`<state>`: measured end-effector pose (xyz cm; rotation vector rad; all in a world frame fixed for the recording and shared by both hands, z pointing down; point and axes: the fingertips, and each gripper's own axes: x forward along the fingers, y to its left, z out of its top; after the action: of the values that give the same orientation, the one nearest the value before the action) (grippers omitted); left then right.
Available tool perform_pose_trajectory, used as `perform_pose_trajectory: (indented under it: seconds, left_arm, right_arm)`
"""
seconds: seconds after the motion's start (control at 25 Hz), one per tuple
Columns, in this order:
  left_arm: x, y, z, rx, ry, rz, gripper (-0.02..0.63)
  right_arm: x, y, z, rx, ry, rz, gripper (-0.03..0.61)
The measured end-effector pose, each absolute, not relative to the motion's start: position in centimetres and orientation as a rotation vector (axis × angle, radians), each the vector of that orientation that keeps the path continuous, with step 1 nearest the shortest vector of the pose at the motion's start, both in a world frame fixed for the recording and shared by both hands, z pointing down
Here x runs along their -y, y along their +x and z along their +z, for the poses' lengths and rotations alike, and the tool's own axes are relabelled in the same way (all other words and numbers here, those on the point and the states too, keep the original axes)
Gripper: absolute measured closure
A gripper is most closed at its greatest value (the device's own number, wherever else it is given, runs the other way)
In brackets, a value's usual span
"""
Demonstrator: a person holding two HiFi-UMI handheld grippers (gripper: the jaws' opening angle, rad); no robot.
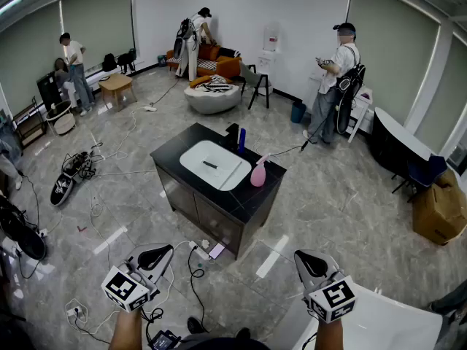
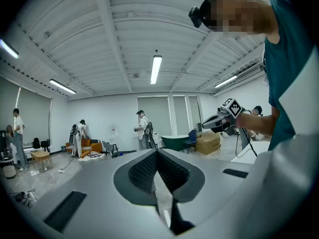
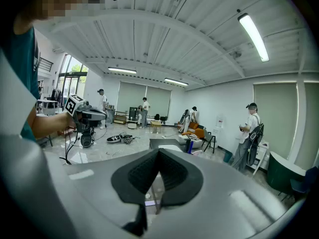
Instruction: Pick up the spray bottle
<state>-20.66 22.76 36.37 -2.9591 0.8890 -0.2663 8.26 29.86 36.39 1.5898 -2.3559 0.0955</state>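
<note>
The pink spray bottle [image 1: 258, 172] stands upright on the right part of a black counter [image 1: 252, 199], beside a white sink [image 1: 214, 164]. Both grippers are held low and well short of the counter, apart from the bottle. My left gripper [image 1: 164, 249] is at the bottom left, its jaws together with nothing between them, as its own view [image 2: 157, 151] confirms. At the bottom right, my right gripper [image 1: 300, 254] also has its jaws together and empty [image 3: 159, 151]. The counter [image 3: 162, 142] shows far ahead in the right gripper view.
A blue bottle [image 1: 241, 141] stands behind the sink. Cables and a power strip [image 1: 204, 249] lie on the floor before the counter, shoes [image 1: 71, 175] to the left. A white table [image 1: 387, 319] is at the bottom right. Several people stand at the room's far side.
</note>
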Motion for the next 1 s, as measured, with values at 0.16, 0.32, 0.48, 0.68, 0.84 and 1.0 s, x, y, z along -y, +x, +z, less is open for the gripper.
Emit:
perform_pose_trajectory:
  seconds: [0.16,0.32,0.48,0.68,0.84,1.0]
  left_arm:
    - [-22.3,-22.2,36.3,-0.885,-2.96,-0.264,0.609]
    - [-21.2,-24.3,36.4,-0.893,-2.962,-0.259,0.609]
    - [-20.1,-26.4,36.4,-0.889,-2.961,-0.264,0.609]
    - [-18.6,-29.4,36.3,-0.868,-2.97,-0.262,0.609]
    - [-17.7,-31.7,36.9,-0.841,-2.978,-0.258,0.609]
    - [-17.1,-33.3,37.1,-0.818,-2.981,-0.256,0.609]
  right_arm:
    - [-29.2,6.7,36.1,2.357,1.588,0.09,0.571]
    - [-28.0,4.8,36.2,2.356,1.585,0.094,0.571]
    - [-26.5,2.7,36.4,2.358,1.586,0.099,0.571]
    - [-24.5,-1.1,36.2,2.391,1.583,0.108,0.569]
    - [-23.1,-4.1,36.7,2.421,1.587,0.113,0.568]
    - [-22.1,-6.2,36.5,2.425,1.585,0.111,0.568]
